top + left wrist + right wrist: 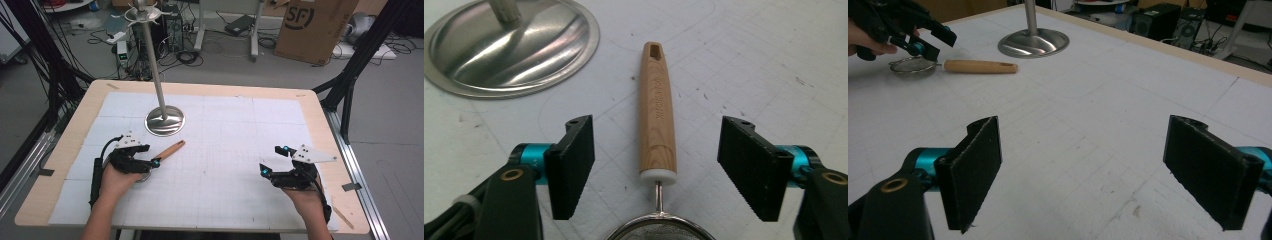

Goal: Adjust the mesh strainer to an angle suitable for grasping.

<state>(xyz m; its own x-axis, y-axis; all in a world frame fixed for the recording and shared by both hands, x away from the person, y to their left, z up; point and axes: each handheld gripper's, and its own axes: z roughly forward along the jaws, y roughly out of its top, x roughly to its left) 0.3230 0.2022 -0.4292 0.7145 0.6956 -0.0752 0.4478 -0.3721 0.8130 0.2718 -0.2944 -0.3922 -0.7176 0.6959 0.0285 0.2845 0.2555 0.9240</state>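
On the white gridded mat covering the wooden table, your left gripper sat over a small strainer, whose wooden handle lay flat and pointed away from you toward the round metal base of the stand. Seen from the left gripper view, that handle ran straight up between your 2 jaws, with clear mat showing on either side of it, so the pads were not pressing on it; the claw stood apart around the handle. At the bottom edge of that view the strainer's mesh bowl peeked in, joined to the handle by a thin wire neck and a white collar. The stand's base lay near the handle's far end but apart from it, and its pole rose upright from the middle. Your right gripper rested well apart from all this, on the right side of the mat, with its 2 jaws spread wide and only bare mat between them. From the right gripper view you could see the strainer and its handle far off, under your left hand.
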